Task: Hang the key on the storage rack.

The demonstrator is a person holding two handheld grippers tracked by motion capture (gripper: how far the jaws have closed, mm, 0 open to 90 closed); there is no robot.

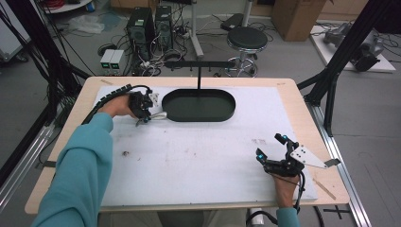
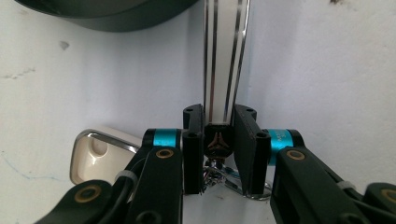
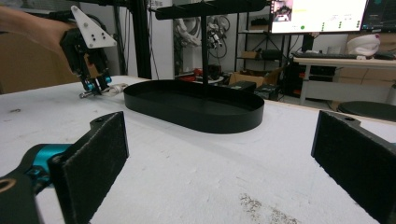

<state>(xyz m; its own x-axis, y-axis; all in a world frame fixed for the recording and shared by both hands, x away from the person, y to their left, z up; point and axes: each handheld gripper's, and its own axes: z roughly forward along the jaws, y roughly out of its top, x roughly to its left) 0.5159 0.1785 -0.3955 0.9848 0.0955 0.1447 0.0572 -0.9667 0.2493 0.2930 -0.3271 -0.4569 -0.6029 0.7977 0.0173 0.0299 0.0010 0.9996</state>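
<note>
So the left hand-held gripper (image 1: 144, 113) is parked at the far left of the white surface (image 1: 203, 156), right beside the left end of the black oval tray (image 1: 198, 105). In the left gripper view its jaws are pulled in tight around a small dark piece at the end of a flat white strap with shiny metal edges (image 2: 223, 56), which is laid out straight ahead across the surface. A bit of silver ring or chain hardware (image 2: 219, 175) can be seen bunched up just below the clamped spot. A cream-coloured tag with a metal rim (image 2: 93, 151) is lying flat next to the left jaw; whether it's joined to the strap can't really be told. The tray's curved rim is seen at the top of that view, close to the strap but apparently not touching it.

The right hand-held gripper (image 1: 272, 147) is held well apart from all that, low at the near right corner of the surface. Its padded jaws are spread wide in the right gripper view, and nothing is held between them, just bare surface. From there the tray is seen straight ahead with a thin black post (image 3: 204, 49) rising from its middle and a crossbar (image 3: 210, 7) on top, and the left hand-held gripper is seen tipped down at the tray's far end.
</note>
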